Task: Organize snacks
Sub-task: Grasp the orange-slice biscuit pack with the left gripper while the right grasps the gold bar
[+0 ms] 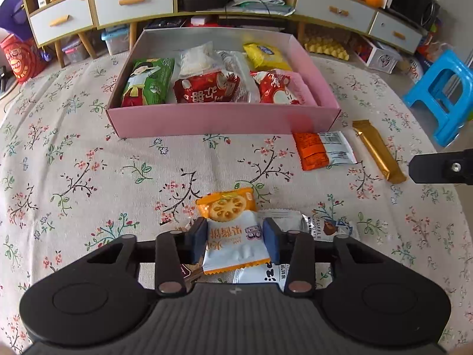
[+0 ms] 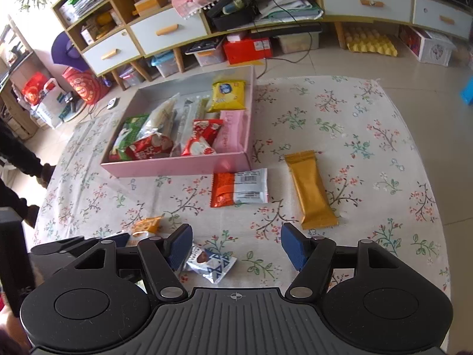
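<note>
On the flowered tablecloth (image 1: 88, 153) the left gripper (image 1: 235, 241) has its two blue pads closed against the sides of an orange-and-white cracker packet (image 1: 233, 230), which sits squarely between them with its orange end, printed with a round cracker, pointing toward the box. Beneath and just to the right of that packet lie more small wrappers, among them a silver truffle chocolate packet (image 1: 328, 229) and a white packet with black lettering (image 1: 257, 275), partly hidden by the gripper's body. The right gripper (image 2: 235, 247) hangs over the cloth with its fingers spread about halfway and nothing between them; the truffle chocolate packet rests on the cloth below its left finger, apparently untouched. Farther along the cloth stands the pink box (image 1: 207, 118), open at the top and already holding several snacks: a green packet (image 1: 149, 81) at the left, two red packets (image 1: 205, 87) near the front wall, a yellow packet (image 1: 264, 54) at the back right, and some clear wrappers in the middle. Just outside the box's front right corner lie an orange-and-white packet (image 2: 239, 188) and, beside it, a long gold bar wrapper (image 2: 310, 190), both flat on the cloth and apart from each other.
</note>
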### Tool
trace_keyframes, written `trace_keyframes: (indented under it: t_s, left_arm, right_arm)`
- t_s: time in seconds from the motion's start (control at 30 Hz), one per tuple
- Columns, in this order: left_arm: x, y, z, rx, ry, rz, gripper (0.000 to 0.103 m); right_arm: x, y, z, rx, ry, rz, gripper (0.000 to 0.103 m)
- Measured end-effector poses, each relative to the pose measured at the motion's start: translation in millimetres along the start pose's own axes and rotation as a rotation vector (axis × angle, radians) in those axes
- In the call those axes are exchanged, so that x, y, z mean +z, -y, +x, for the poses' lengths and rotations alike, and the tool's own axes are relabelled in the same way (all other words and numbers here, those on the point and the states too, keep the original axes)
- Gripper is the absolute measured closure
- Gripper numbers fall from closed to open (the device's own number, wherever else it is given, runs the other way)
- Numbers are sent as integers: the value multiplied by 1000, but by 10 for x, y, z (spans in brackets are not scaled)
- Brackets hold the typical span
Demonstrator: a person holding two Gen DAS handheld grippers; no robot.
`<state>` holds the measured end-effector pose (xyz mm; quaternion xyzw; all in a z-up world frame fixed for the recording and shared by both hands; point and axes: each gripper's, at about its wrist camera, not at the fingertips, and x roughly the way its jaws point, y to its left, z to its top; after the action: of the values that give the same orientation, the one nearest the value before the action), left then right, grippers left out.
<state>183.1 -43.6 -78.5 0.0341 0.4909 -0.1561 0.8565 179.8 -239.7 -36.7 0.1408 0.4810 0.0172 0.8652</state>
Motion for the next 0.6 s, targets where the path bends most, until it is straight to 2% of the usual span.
trace_keyframes:
  t_s: [0.17,0.3,0.47,0.6]
  left_arm:
    - [45,-68,-131,-57,34,-46,67]
    - [82,-104,-167,-88,52,-82,68]
    - [121,-186,-197,-104,66,-130,68]
    - [139,-217,-222,-108,81,-139,68]
  right_arm:
    - [95,181,46,-40,10,30,36]
    - [188,429,197,-108,13,50,36]
    - [218,626,542,-235,-26,-30,36]
    - [227,675,724,-231,-48,-74,36]
